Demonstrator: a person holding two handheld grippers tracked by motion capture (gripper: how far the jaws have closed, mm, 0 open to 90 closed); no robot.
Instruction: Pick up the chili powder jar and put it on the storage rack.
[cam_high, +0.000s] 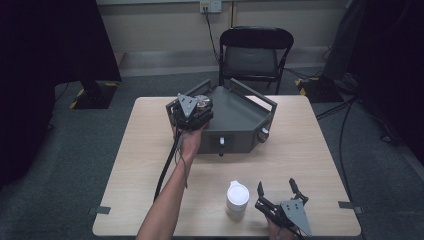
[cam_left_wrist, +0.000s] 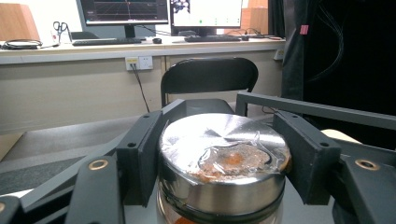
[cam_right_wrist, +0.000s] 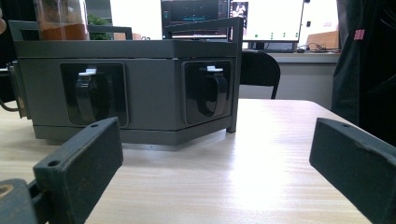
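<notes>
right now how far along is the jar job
Done: the left hand-held gripper is shut on the steel-lidded jar and has it over the grey box. In hand: placing it there; whether it rests on the box I cannot tell. Left: releasing it, and probably the white container on the table, beside the open right hand-held gripper.

On the surface (cam_high: 150, 165), a box (cam_high: 235, 120) sits at the far middle, with a chair (cam_high: 255, 50) behind it on the floor. The left tool (cam_high: 192, 107) hangs over the box's left corner, a jar (cam_left_wrist: 222, 163) clamped between its two sides. Near the front edge stands a lidded cup (cam_high: 237, 199), before the box. Just right of the cup rests the right tool (cam_high: 277, 195), spread wide with nothing in it, facing the box.
</notes>
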